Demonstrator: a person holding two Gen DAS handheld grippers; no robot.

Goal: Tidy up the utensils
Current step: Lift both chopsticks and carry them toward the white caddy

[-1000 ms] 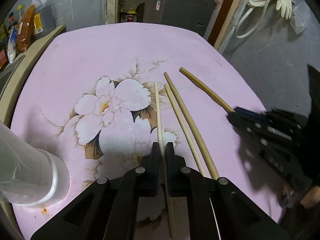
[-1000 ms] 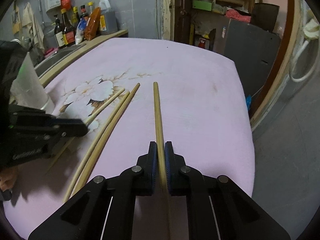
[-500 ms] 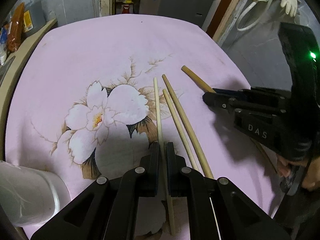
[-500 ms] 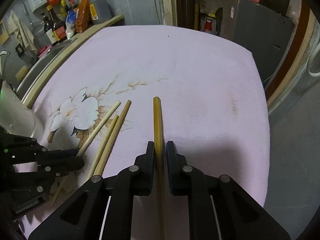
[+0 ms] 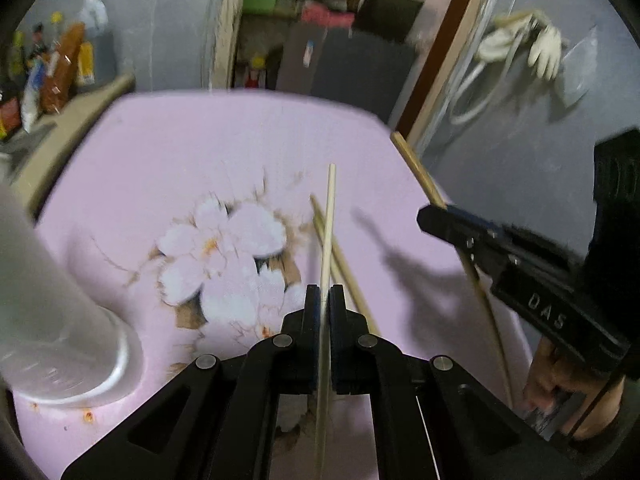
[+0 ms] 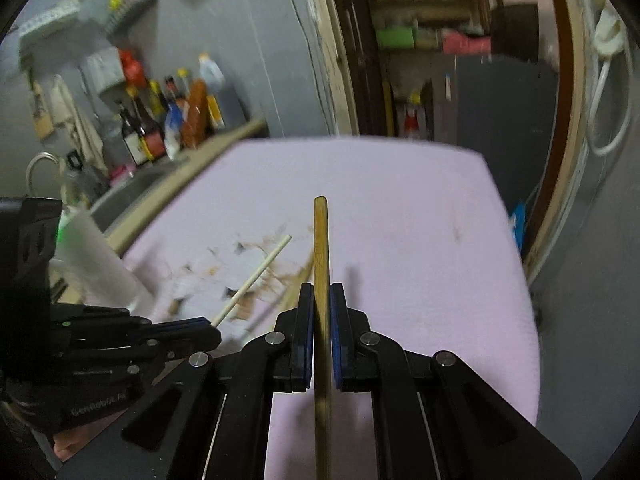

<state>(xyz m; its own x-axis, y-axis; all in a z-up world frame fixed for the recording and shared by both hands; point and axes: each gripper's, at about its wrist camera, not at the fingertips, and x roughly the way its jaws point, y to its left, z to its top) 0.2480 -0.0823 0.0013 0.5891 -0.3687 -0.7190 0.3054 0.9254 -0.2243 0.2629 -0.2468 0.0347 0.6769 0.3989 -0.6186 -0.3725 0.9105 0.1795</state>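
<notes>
Two chopsticks are now off the cloth, one per gripper; 0.5 s ago both still lay flat on it with the jaws already around them.

Left to right, left wrist view: white cup [image 5: 60,312] at the left edge, larger in frame than before and cut off by the border. Pink floral tablecloth [image 5: 180,152] beneath everything. Left gripper [image 5: 324,300] is clamped on the pale chopstick [image 5: 329,216], which now points up and forward, its tip raised over the flower print instead of lying on it. Two chopsticks on the cloth [image 5: 348,268] stay put just right of the left gripper, partly hidden behind the pale chopstick. Right gripper [image 5: 434,216] sits at the right, higher than before, pinching the darker chopstick [image 5: 416,168], whose tip is lifted toward the table's far right corner.

Right wrist view: left gripper [image 6: 212,330] low at left with pale chopstick [image 6: 256,276] angled up from it; white cup [image 6: 100,264] behind. Right gripper [image 6: 318,292] closed tight on darker chopstick [image 6: 320,248], tip clear of tablecloth [image 6: 420,240].

Hard to make out: motion blur smears the flower print and the bottles [image 6: 176,116] on the far counter. Rear ends of both held chopsticks run out of frame below the jaws
</notes>
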